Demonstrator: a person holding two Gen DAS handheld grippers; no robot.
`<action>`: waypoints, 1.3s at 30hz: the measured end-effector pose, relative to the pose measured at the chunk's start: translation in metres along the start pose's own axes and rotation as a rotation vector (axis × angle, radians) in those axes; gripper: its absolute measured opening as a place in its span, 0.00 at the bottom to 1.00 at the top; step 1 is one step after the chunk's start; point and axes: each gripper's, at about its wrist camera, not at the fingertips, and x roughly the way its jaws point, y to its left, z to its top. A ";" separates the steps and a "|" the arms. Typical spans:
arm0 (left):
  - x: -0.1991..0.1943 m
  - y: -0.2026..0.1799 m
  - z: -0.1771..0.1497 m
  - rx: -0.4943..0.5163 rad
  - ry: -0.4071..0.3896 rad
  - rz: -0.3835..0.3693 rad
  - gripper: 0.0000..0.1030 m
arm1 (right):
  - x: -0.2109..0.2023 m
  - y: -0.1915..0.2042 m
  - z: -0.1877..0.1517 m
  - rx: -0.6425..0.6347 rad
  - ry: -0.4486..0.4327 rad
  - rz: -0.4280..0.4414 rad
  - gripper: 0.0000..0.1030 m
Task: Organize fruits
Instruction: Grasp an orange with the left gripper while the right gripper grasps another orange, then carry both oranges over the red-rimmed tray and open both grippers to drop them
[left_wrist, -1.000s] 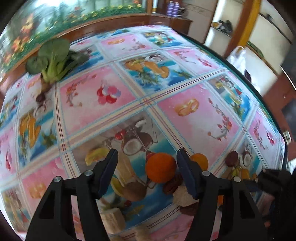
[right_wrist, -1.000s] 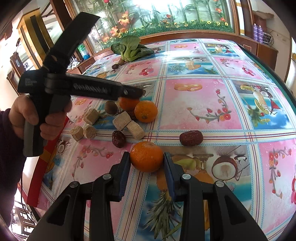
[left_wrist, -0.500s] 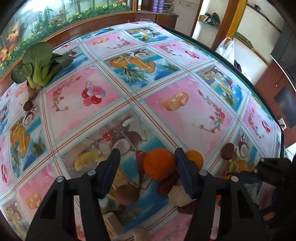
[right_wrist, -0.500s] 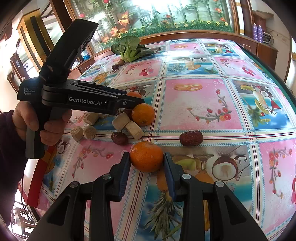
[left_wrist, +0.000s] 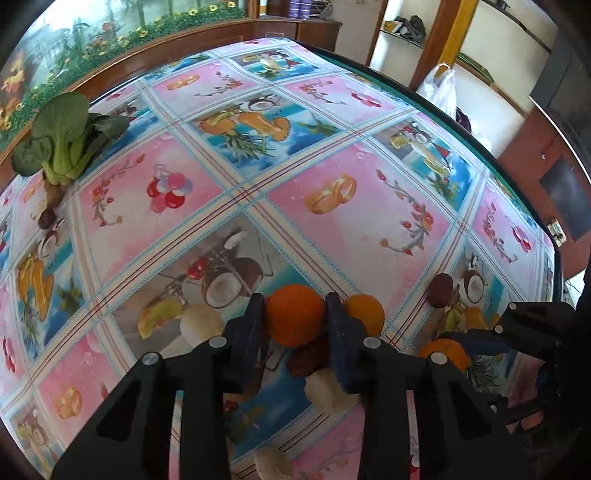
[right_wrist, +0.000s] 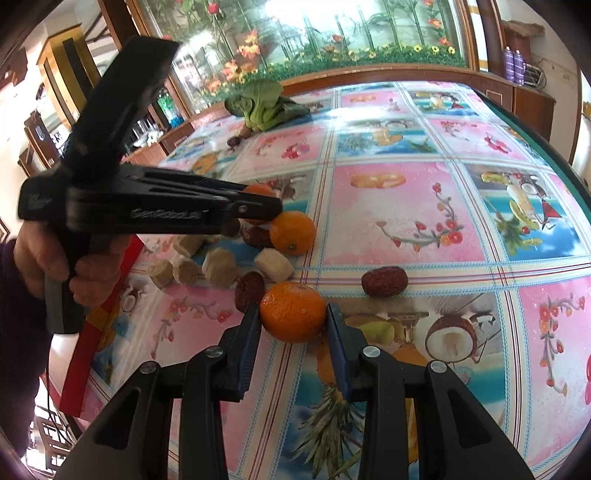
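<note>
My left gripper (left_wrist: 294, 319) is shut on an orange (left_wrist: 294, 314) in the cluster of fruit; it also shows in the right wrist view (right_wrist: 258, 206), with that orange (right_wrist: 258, 191) partly hidden behind its fingers. A second orange (left_wrist: 364, 314) lies just right of it (right_wrist: 293, 232). My right gripper (right_wrist: 291, 319) is shut on a third orange (right_wrist: 293, 312), resting on the tablecloth. Dark red dates (right_wrist: 384, 281) (right_wrist: 249, 286) (right_wrist: 256, 236) lie around the oranges.
Several beige cut stem pieces (right_wrist: 218, 262) lie left of the oranges. A bok choy (left_wrist: 62, 140) with a date (left_wrist: 46, 219) beside it sits at the far side. The table edge (left_wrist: 480, 147) curves along the right. A red box (right_wrist: 99, 314) lies at the left edge.
My left gripper moved forward and closed from open onto the orange in the cluster. My right gripper kept its hold on its orange without moving.
</note>
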 end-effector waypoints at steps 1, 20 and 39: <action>-0.001 -0.001 -0.002 -0.005 -0.004 0.019 0.34 | -0.002 0.000 0.000 0.000 -0.012 0.002 0.33; -0.192 -0.017 -0.208 -0.433 -0.317 0.591 0.34 | 0.001 0.191 -0.020 -0.267 0.017 0.310 0.33; -0.186 0.041 -0.344 -0.722 -0.139 0.801 0.35 | 0.042 0.266 -0.057 -0.433 0.162 0.214 0.39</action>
